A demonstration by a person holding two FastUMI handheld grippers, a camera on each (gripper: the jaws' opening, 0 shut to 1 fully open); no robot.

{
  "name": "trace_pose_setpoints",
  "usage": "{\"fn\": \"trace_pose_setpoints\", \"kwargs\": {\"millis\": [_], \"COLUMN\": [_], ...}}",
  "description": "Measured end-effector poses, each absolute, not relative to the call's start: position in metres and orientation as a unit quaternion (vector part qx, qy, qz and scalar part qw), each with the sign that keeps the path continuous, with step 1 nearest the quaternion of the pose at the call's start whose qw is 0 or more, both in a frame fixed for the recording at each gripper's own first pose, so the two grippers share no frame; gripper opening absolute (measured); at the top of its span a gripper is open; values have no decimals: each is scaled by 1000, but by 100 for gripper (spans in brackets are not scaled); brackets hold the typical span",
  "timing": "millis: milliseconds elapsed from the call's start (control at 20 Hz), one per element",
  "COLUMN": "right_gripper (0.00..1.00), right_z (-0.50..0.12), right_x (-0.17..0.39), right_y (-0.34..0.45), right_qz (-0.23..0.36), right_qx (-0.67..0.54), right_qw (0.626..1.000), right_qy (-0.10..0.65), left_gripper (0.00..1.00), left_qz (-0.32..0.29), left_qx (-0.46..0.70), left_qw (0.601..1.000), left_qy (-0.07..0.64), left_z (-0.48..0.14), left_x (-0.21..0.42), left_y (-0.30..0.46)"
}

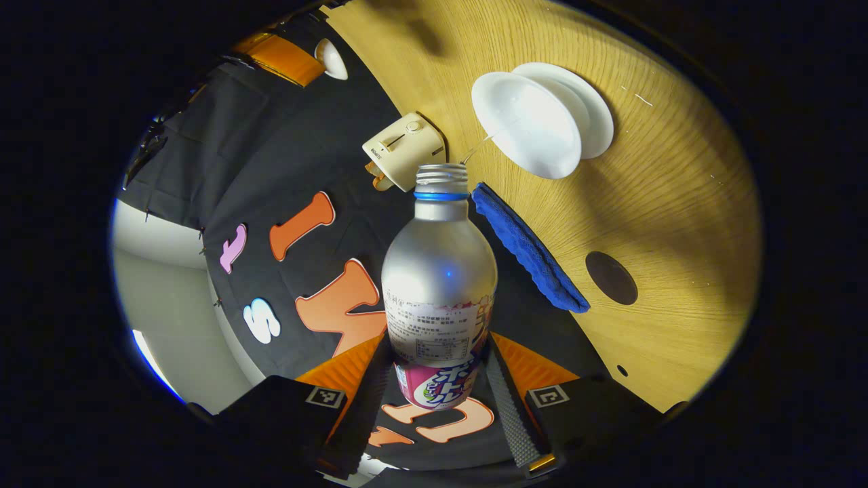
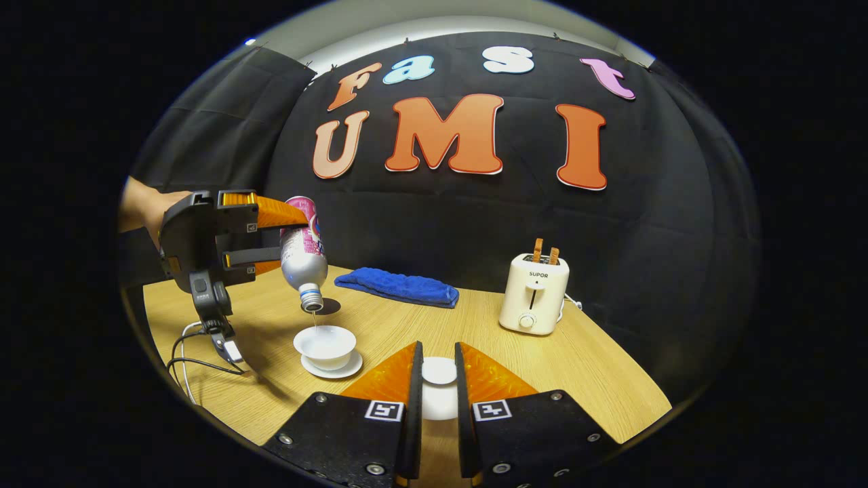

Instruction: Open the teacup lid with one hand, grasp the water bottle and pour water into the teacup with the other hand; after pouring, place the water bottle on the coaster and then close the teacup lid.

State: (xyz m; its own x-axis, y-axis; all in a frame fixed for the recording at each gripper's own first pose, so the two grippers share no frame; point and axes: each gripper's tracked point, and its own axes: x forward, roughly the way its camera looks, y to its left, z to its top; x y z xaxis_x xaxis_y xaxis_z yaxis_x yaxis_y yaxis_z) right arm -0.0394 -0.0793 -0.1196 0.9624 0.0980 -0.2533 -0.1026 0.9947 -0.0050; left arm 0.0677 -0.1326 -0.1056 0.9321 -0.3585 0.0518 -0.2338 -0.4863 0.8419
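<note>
Pour under way: left tool [image 2: 268, 237] pinches the bottle [image 2: 303, 252] near its base, neck tipped down over the open cup [image 2: 325, 346] on its saucer, a thin stream falling in. Right tool [image 2: 437, 379] grips the lid [image 2: 439, 371] between its fingers, held off to the cup's side above the bench [image 2: 597, 366]. Left to do: finish the pour, stand bottle on the dark coaster [image 1: 611, 278], re-lid cup.

Tilted silver water bottle [image 2: 304, 254] above open white teacup [image 2: 325, 346]
</note>
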Motion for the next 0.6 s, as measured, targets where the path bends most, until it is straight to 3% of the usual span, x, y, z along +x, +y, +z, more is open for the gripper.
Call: {"fn": "trace_pose_setpoints", "kwargs": {"millis": [200, 250, 400, 600], "right_gripper": [23, 23, 23, 23], "right_z": [-117, -115, -115, -112], "right_x": [-27, -25, -20, -4], "right_y": [-62, -57, -42, -22], "right_qz": [59, 62, 73, 80], "right_qx": [-14, -11, -2, -7], "right_qw": [989, 989, 989, 988], "right_qy": [132, 130, 131, 132], "left_gripper": [83, 86, 79, 82], "left_qz": [-65, -67, -58, -14], "left_qx": [839, 822, 743, 613], "left_qw": [512, 537, 644, 770], "left_qy": [-175, -178, -172, -176], "left_z": [-109, -109, -102, -74], "left_x": [69, 71, 79, 85], "left_y": [-124, -120, -99, -66]}}
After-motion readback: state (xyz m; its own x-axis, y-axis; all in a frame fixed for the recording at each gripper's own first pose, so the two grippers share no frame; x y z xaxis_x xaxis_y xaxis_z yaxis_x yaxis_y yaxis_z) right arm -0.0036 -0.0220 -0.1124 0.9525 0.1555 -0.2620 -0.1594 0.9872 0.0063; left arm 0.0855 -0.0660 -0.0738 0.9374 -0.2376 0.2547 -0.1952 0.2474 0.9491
